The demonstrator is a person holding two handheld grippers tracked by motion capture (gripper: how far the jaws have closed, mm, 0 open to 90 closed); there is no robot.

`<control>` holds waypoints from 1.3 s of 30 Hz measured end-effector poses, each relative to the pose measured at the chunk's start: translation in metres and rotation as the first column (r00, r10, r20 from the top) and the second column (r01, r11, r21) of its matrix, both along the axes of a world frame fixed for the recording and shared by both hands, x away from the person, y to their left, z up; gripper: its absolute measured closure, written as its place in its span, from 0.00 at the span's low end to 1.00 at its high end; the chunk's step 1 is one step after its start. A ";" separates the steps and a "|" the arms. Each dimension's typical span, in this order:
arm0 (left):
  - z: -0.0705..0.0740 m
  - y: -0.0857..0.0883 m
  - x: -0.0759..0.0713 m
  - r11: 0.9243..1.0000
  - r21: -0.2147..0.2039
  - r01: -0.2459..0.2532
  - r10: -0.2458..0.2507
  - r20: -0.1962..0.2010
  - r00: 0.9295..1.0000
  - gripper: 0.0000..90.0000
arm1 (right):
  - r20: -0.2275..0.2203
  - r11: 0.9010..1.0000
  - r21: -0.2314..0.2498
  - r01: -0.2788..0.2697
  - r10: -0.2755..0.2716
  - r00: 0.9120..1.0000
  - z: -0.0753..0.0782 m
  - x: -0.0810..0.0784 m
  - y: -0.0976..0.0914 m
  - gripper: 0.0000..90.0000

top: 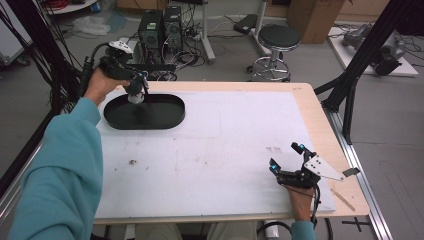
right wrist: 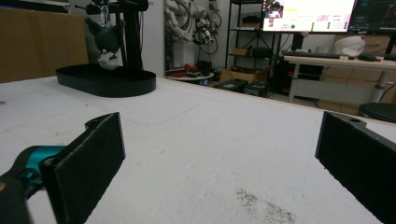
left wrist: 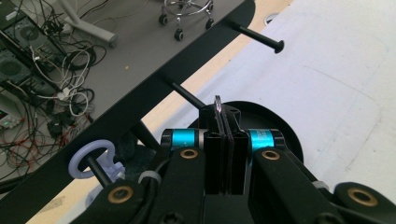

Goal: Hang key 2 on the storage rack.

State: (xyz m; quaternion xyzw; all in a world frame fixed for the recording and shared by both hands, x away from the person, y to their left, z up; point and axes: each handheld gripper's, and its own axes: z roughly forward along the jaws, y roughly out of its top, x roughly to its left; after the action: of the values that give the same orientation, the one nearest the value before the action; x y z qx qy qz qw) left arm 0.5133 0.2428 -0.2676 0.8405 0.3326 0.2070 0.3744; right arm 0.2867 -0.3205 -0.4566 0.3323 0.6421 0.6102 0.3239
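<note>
Left tongs were pressed together on a thin ring, probably a keyring loop, pinched edge-on between the pads. From the right gripper view, a small dark-and-white plush charm hung below them over the black oval tray, at the far left of the surface. In the high view the left tongs sat at the tray's far rim, charm dangling just above the tray floor, maybe touching, couldn't tell.

A black rack bar with pegs stood right behind; a lilac ring charm already hung on one peg, the far peg was free.

Right tongs were spread wide, nothing between the pads, parked low on the near right of the surface.

My read on the step: charm held by its ring, either just lifted from the tray or about to go on a peg. The next move would need the ring's opening squared to a free peg's tip, then slid along it.

Charm's long axis was vertical, ring up, head down. The ring stood upright, edge toward the left camera.
</note>
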 end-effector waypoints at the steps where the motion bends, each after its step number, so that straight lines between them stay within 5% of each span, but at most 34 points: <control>1: 0.000 0.000 0.000 1.000 0.000 -0.001 0.001 0.003 1.000 0.98 | 0.001 1.000 0.001 0.001 -0.001 1.000 0.000 0.000 0.000 0.01; 39: -0.004 0.001 0.008 1.000 -0.013 -0.026 0.026 0.034 0.999 0.97 | 0.002 1.000 0.000 0.002 -0.002 1.000 0.000 0.001 0.000 0.01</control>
State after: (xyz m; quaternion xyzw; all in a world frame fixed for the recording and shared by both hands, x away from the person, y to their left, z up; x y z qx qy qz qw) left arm 0.5211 0.2441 -0.2714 0.8301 0.3383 0.2241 0.3825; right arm 0.2873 -0.3207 -0.4566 0.3325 0.6414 0.6102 0.3253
